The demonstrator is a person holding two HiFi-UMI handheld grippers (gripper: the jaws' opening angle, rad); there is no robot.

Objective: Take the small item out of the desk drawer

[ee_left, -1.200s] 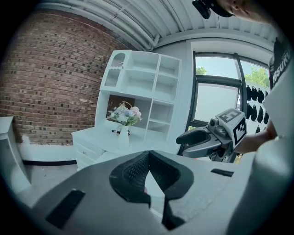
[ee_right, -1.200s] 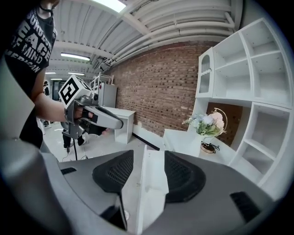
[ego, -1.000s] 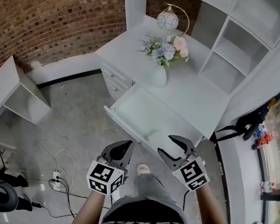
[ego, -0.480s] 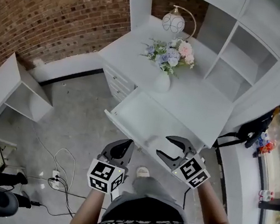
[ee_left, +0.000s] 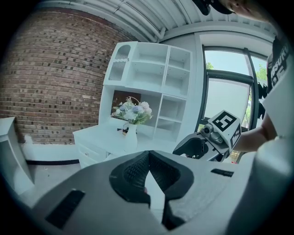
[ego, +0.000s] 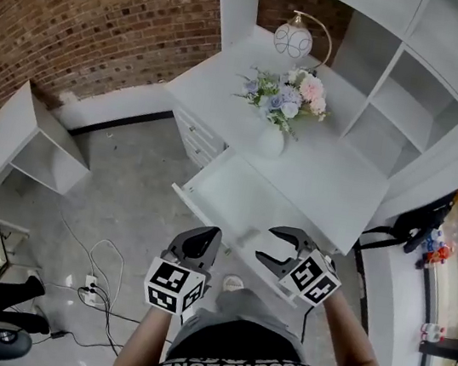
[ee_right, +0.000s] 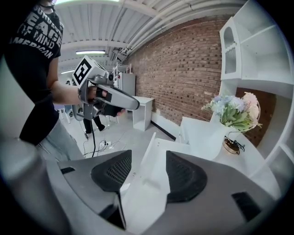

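Note:
The white desk (ego: pixel 318 162) has its wide drawer (ego: pixel 232 189) pulled open toward me. My right gripper (ego: pixel 276 246) hovers over the drawer's near right corner, its jaws opening wide with nothing pressed between the pads. Looking along those jaws (ee_right: pixel 145 161) I see the drawer's white floor (ee_right: pixel 161 153) and a small pale item (ee_right: pixel 150 182) lying on it, too faint to make out. My left gripper (ego: pixel 200 247) is held in front of the drawer's front panel, over the floor; its pads (ee_left: pixel 138 172) meet at the tips and hold nothing.
A white vase of flowers (ego: pixel 280 108) and a globe lamp (ego: pixel 293 37) stand on the desk top. Open shelves (ego: pixel 398 93) rise at the desk's right. A low white cabinet (ego: pixel 19 145) and a power strip with cables (ego: pixel 96 286) are on the floor at left.
The right gripper's jaws have spread a little wider and it has edged over the drawer's near corner. The left gripper has barely moved.

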